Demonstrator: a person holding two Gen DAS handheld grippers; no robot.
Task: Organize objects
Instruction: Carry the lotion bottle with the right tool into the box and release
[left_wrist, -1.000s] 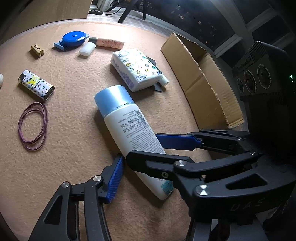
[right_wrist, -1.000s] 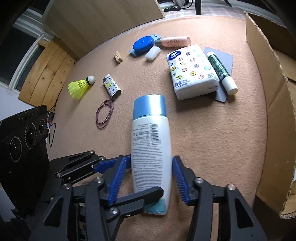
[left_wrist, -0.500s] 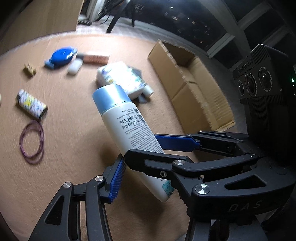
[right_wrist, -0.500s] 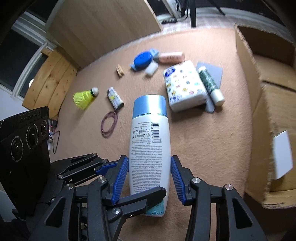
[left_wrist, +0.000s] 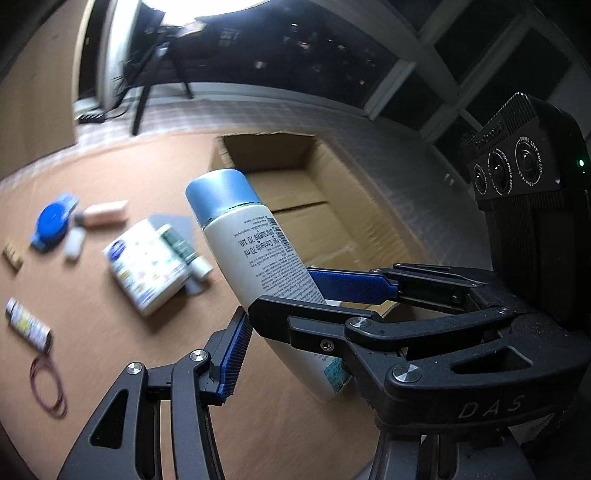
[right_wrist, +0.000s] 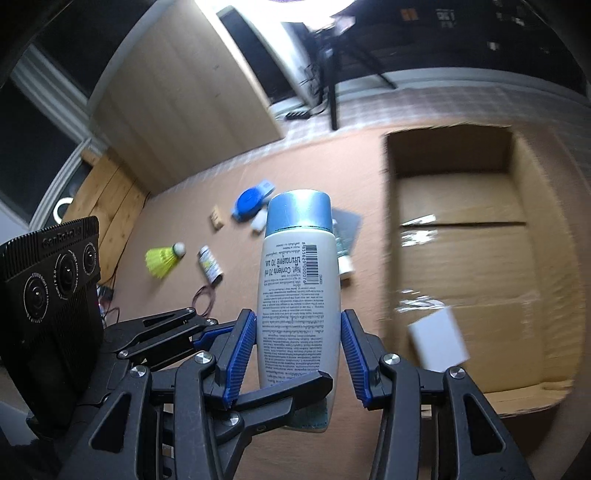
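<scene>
Both grippers have lifted the lotion bottle (right_wrist: 298, 291) off the carpet since a second ago, and it now hangs tilted near the open cardboard box (right_wrist: 461, 258). Left gripper (left_wrist: 280, 306) clamps its lower body one way, right gripper (right_wrist: 297, 349) across it. With two crossed grips on smooth plastic, uneven hand motion could twist it loose short of the box.

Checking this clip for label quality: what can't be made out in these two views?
- Left view: tissue pack print, motion-blurred.
- Left view: bottle base, hidden behind the right gripper.
- Right view: white item in box, smeared.
- Right view: tube mostly behind bottle.
- Left gripper: one finger hidden.
</scene>
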